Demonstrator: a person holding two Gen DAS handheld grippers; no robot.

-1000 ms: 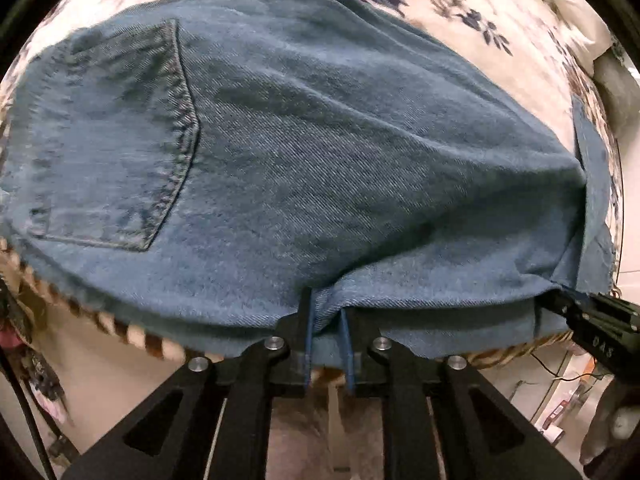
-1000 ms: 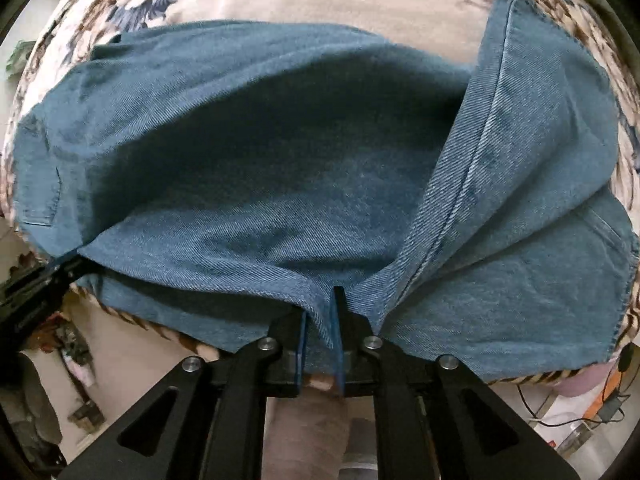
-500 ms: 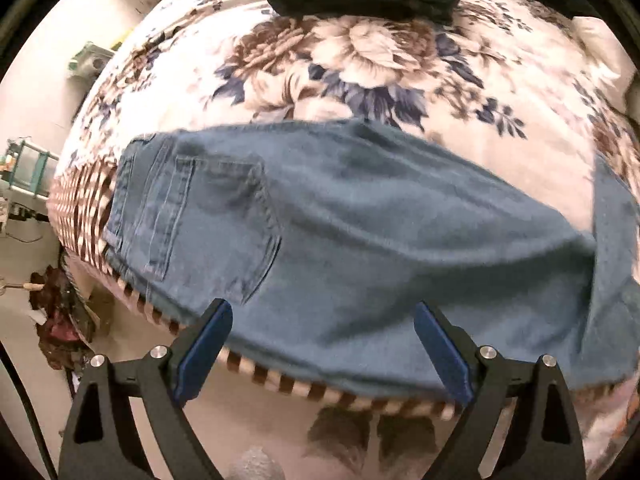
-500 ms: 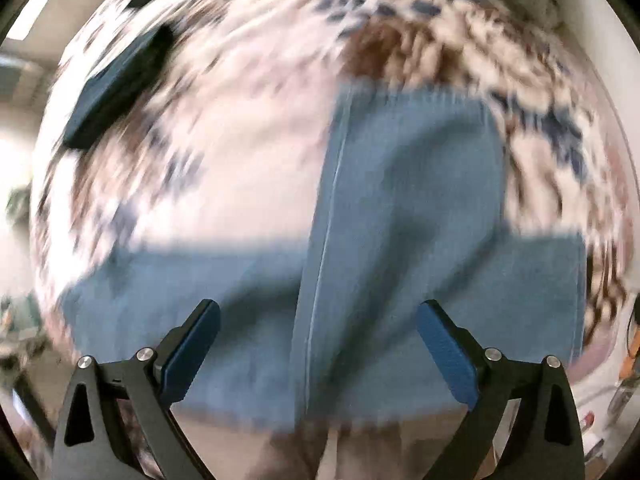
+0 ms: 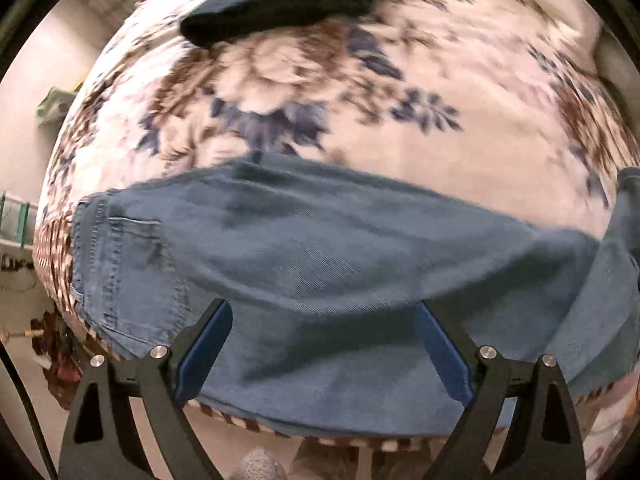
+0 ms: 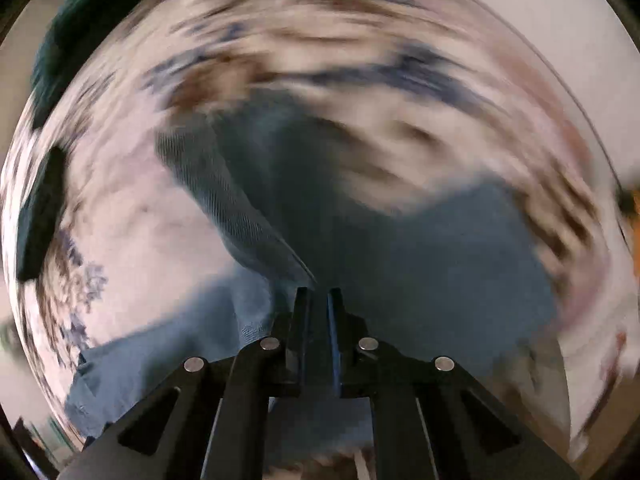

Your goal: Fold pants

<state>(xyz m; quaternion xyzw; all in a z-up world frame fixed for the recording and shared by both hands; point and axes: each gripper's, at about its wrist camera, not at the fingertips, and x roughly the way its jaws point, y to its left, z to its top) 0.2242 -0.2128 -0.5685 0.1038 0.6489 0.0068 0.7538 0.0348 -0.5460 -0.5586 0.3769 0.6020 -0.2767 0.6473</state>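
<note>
L gripper (image 5: 322,344) spread wide over jeans (image 5: 320,248), nothing held; R gripper (image 6: 318,312) clamped on jeans fold. No readable text.

L gripper (image 5: 322,344) jaws opened off jeans (image 5: 340,264), R gripper (image 6: 318,334) re-clamped

No readable text, no labels or brand marks (both views blurred), no numbers or signs

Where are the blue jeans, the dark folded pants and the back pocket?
blue jeans (image 5: 360,264), left wrist view, middle of the denim.
dark folded pants (image 5: 280,0), left wrist view, middle of the top face.
back pocket (image 5: 136,276), left wrist view, pocket's centre.
</note>
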